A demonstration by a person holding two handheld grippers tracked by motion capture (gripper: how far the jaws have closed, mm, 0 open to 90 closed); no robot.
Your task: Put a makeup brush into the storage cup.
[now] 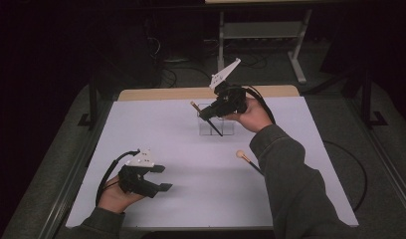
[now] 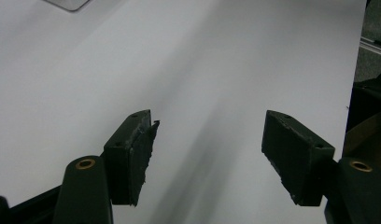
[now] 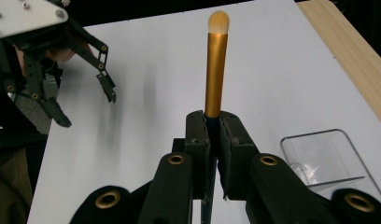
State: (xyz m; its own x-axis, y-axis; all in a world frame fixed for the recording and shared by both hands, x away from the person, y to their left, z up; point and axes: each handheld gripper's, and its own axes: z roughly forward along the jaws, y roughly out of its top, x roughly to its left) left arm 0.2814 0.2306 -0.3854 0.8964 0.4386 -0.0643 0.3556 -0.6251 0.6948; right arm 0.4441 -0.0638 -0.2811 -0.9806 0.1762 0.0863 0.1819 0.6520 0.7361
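Fingers (image 3: 235,144) of right gripper (image 3: 212,140) clamped on gold-handled brush (image 3: 215,70), held above clear holder (image 1: 216,124) near worktop's (image 1: 141,134) far edge, not yet dropped in. Second brush (image 1: 248,160) waiting toward right edge. Left gripper (image 2: 207,154) gaping, empty, near front-left corner; plenty of open room between.

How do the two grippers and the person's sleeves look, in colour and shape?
Both the left gripper and the right gripper are black, with two blocky jaws, brass-coloured rivets at the joints, a pale three-cornered plate on top and a black cable. The sleeves are dark olive green.
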